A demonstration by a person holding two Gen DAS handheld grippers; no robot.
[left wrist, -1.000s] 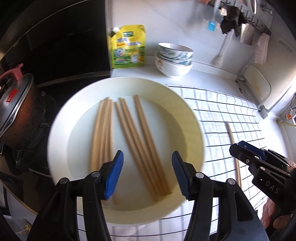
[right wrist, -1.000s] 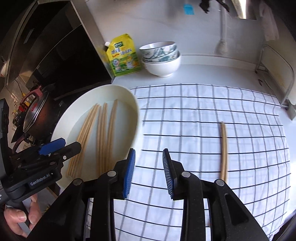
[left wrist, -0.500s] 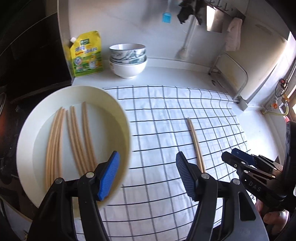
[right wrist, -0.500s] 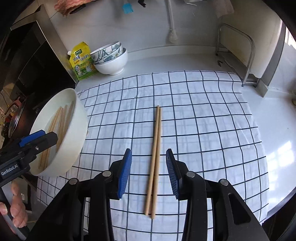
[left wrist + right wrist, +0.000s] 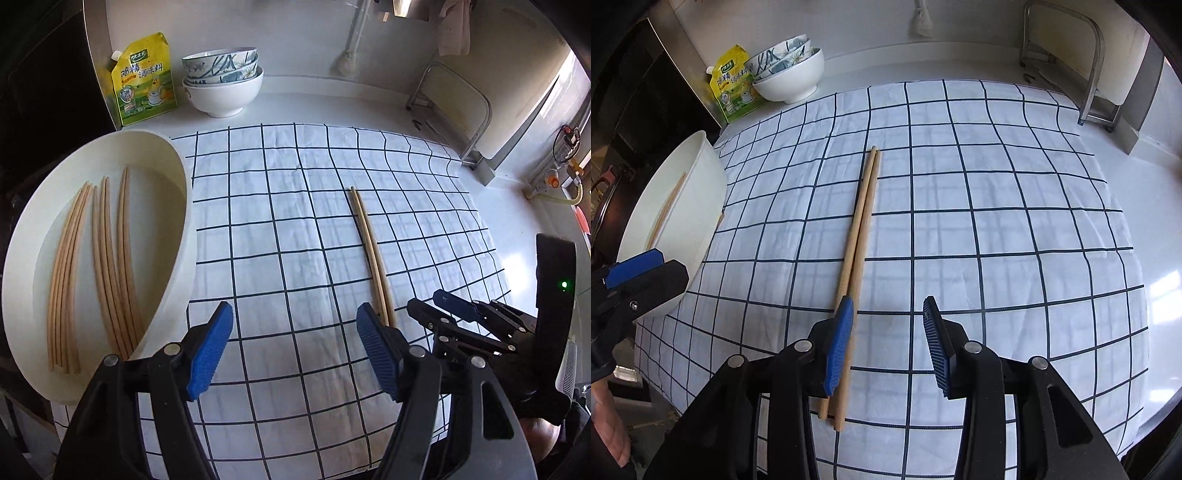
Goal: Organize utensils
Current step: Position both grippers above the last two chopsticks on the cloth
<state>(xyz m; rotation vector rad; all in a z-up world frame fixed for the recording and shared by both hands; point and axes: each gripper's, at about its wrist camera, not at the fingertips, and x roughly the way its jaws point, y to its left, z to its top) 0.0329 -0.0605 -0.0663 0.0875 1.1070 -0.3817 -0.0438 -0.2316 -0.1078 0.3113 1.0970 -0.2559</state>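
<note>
Two chopsticks (image 5: pixel 860 236) nearer, right claw (image 5: pixel 888 347) lower

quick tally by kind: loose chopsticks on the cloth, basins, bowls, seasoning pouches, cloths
loose chopsticks: 2
white basin: 1
stacked bowls: 3
yellow seasoning pouch: 1
checked cloth: 1
total: 8

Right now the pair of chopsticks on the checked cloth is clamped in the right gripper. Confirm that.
Not clamped. The right wrist view shows the right gripper open, with the pair of chopsticks lying loose on the checked cloth, beside its left finger.
</note>
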